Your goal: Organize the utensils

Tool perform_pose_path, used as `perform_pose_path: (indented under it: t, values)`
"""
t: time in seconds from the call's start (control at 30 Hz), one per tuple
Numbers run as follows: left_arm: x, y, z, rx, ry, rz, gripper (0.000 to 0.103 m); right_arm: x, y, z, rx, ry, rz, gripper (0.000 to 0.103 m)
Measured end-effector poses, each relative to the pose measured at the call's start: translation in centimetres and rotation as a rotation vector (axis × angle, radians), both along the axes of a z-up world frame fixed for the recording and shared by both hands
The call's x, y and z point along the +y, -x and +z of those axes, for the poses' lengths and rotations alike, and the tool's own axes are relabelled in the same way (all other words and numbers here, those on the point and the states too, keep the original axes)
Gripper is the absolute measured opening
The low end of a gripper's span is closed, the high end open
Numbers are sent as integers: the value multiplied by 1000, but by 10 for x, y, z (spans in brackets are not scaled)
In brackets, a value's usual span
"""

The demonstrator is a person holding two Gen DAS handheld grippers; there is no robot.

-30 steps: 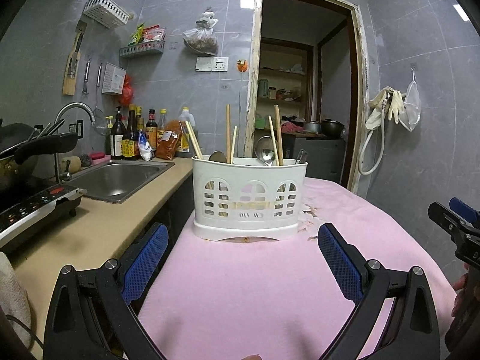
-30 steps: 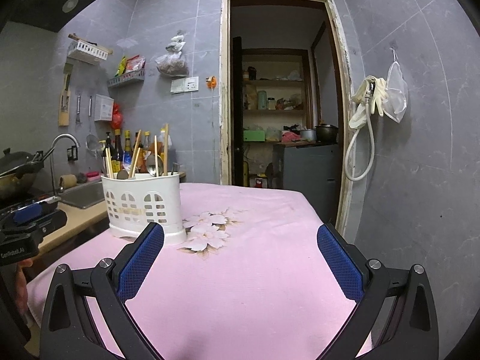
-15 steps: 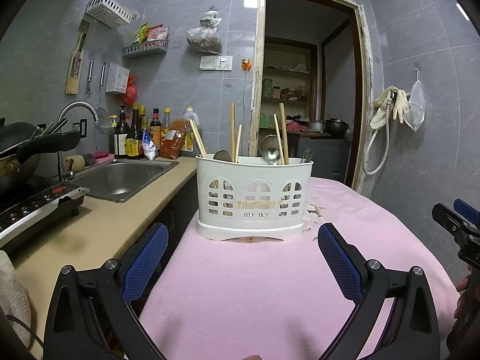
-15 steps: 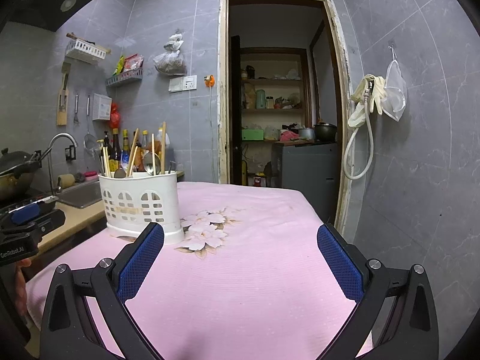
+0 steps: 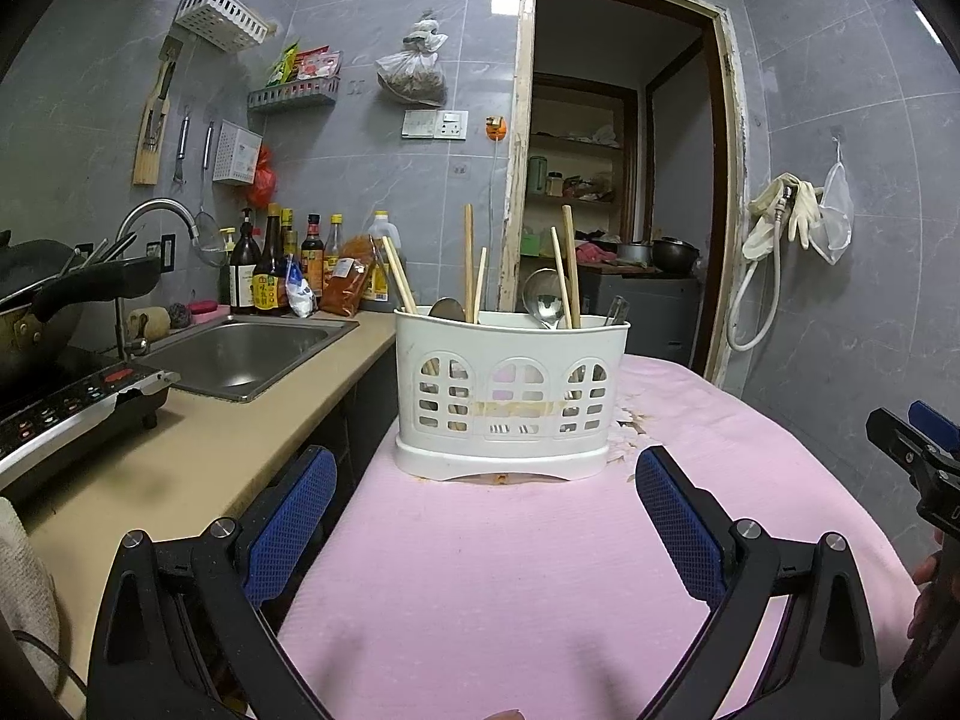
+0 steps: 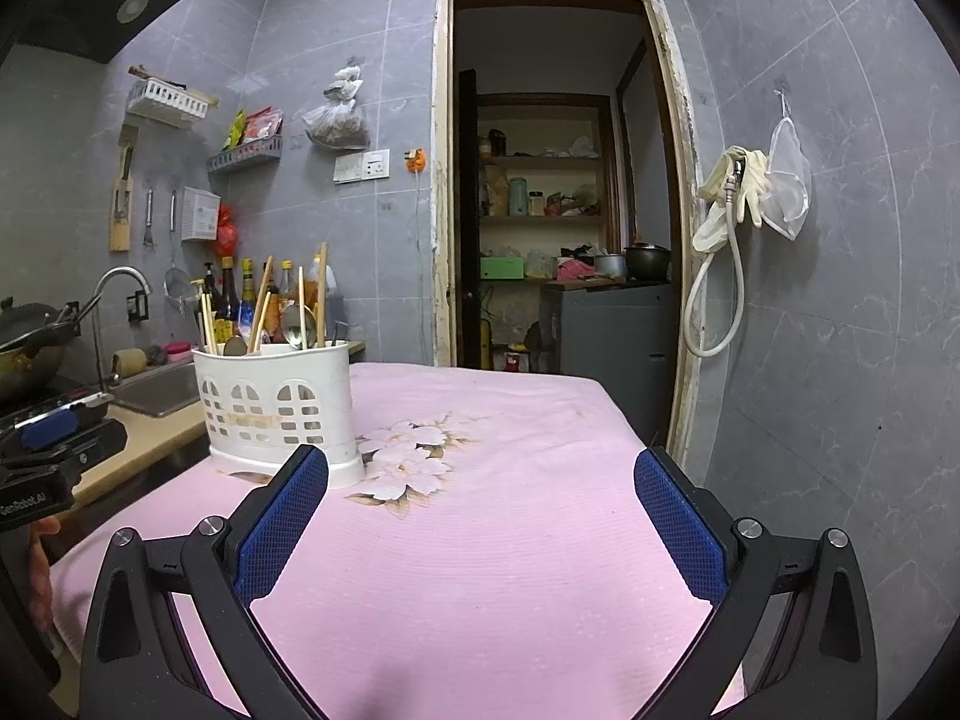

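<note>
Utensils (image 5: 516,276) are standing upright in the white caddy (image 5: 510,396) on the pink-clothed desk (image 5: 540,570), both grippers' fingers (image 5: 294,510) spread, gripping nothing; sorting could be pending or finished.

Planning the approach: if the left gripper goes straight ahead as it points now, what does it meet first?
Probably the white slotted plastic utensil caddy, standing centred ahead of the open left gripper on the pink tablecloth; nothing shows between them, though depth is uncertain.
</note>
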State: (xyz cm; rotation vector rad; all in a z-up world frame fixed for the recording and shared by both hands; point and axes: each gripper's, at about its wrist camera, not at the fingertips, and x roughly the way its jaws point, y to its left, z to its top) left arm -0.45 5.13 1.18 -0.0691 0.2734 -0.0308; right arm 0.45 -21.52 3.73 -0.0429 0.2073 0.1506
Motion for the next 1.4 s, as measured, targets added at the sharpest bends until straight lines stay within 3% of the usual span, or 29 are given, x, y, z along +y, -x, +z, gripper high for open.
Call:
perform_pose_path:
  t: [1.4]
  values:
    - [2, 1, -1, 8, 9, 3, 98, -2, 0, 0, 1, -2, -3, 103]
